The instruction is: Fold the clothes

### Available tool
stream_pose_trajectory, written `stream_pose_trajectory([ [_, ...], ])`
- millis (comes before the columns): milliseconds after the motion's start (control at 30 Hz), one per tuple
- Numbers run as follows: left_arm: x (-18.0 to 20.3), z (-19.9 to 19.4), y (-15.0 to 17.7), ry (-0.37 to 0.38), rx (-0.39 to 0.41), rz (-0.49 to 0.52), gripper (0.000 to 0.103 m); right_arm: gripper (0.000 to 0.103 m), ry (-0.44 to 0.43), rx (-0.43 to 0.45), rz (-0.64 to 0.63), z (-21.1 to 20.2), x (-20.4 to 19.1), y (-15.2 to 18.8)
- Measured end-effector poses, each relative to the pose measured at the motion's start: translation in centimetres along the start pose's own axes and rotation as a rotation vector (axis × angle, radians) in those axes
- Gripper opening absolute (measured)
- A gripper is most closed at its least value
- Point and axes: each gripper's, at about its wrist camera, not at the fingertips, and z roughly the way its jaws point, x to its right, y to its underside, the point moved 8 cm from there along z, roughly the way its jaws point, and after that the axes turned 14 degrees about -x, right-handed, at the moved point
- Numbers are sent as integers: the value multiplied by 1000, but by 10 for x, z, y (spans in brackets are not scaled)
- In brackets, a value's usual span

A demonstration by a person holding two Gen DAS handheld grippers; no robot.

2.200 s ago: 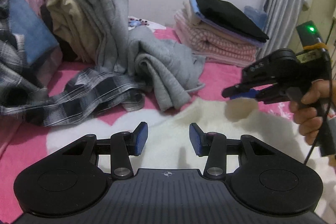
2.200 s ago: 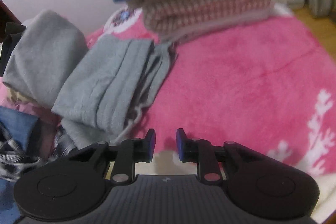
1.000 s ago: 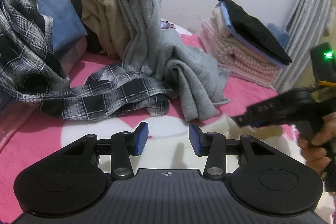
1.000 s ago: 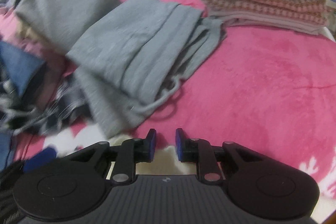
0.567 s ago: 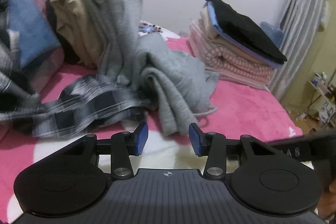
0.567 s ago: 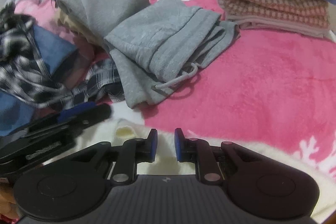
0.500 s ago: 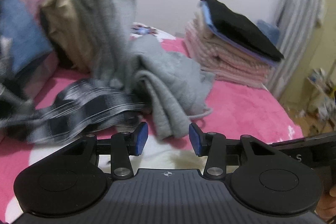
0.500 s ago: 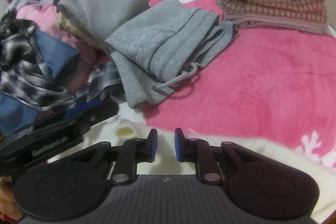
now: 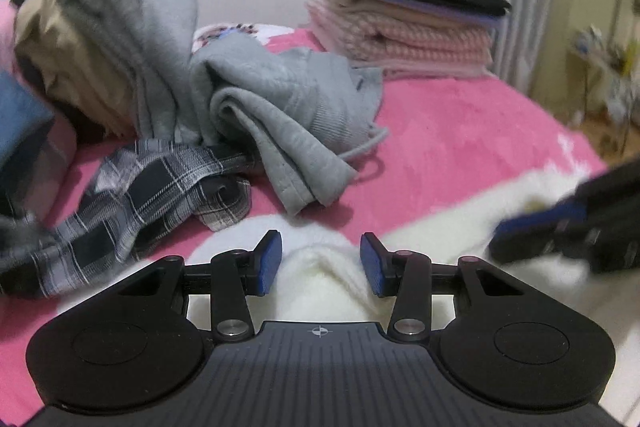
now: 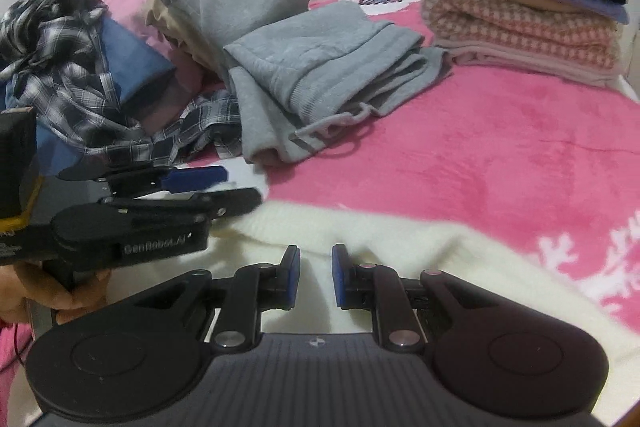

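The left gripper [image 9: 320, 263] hovers over a white fluffy garment [image 9: 320, 287] spread at the near edge of the pink blanket [image 9: 460, 131]; its blue pads [image 9: 269, 261] stand partly apart with only the white fabric showing beneath the gap, nothing pinched. The right gripper [image 10: 316, 275] hangs over the same white garment [image 10: 400, 239], its jaws nearly closed with a narrow gap and nothing held between them. In the right wrist view the left gripper [image 10: 224, 189] reaches in from the left, a hand [image 10: 48, 291] wrapped around its handle, fingertips at the garment's far edge. In the left wrist view the right gripper [image 9: 520, 231] enters blurred from the right, over the white fabric. Just beyond the garment lies a plaid shirt [image 9: 152, 195], crumpled and trailing to the left, and beside it rumpled grey sweatpants [image 9: 288, 115] with a drawstring loose on the blanket. Behind these rises a heap of unfolded clothes: a grey hoodie [image 9: 132, 11] draped over a tan piece [image 9: 60, 47], with blue cloth [image 10: 128, 59] at its left. Farthest back on the right, against the wall, sits a neat folded stack [image 9: 404, 23], pink checked layers at the bottom and a black piece on top.
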Motion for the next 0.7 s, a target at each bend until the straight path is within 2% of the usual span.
stream_pose_trajectory([
  [133, 1, -2, 0, -19, -5, 25, 43, 18, 17, 50, 55, -20, 19, -1],
  [333, 1, -3, 2, -29, 10, 33, 43, 18, -131, 234, 141, -67, 19, -19],
  [467, 1, -4, 3, -34, 16, 32, 44, 18, -48, 180, 109, -47, 17, -30],
  [533, 0, -5, 5, -36, 18, 34, 44, 17, 18, 107, 94, -29, 22, -25],
  [600, 0, -6, 6, -38, 20, 36, 44, 9, 80, 14, 107, -6, 36, -11],
  [700, 0, -6, 7, -43, 25, 44, 44, 6, 15, 42, 169, -5, 49, -1],
])
